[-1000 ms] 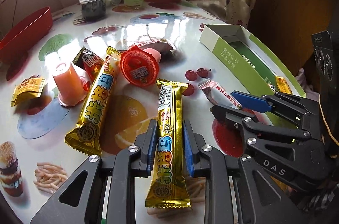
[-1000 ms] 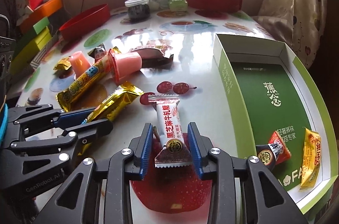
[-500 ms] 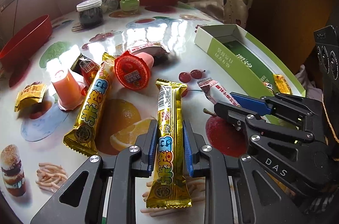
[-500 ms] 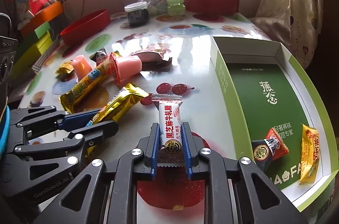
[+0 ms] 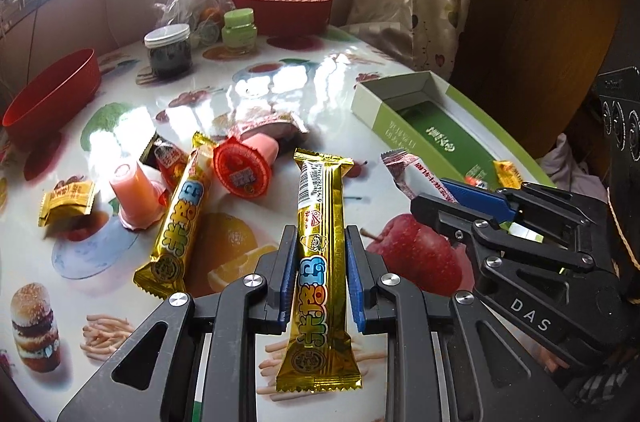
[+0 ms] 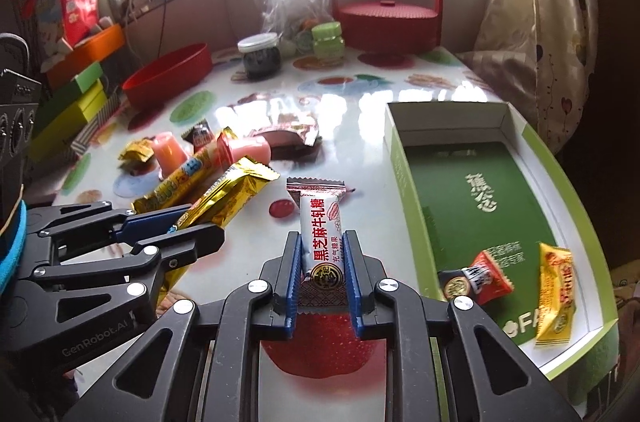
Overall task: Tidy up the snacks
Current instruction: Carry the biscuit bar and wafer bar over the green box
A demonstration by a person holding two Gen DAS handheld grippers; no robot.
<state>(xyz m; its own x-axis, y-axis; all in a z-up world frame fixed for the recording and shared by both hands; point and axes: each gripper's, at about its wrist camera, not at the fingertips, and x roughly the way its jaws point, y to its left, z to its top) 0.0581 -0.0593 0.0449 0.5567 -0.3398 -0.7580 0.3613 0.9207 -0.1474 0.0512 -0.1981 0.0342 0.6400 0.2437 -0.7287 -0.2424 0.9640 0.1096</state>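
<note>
- Left gripper (image 5: 318,264): jaws clamped on the gold wafer bar (image 5: 320,258), which points to 12 o'clock above the bench (image 5: 280,82).
- Right gripper (image 6: 322,268): jaws clamped on the white nougat candy (image 6: 320,234); green box (image 6: 400,158) lies at 3 o'clock.

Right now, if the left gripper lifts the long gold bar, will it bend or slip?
The gold bar probably stays fairly straight: it lies flat and unkinked, overhanging the left gripper at both ends. Its glossy foil may slip. It looks light.
</note>
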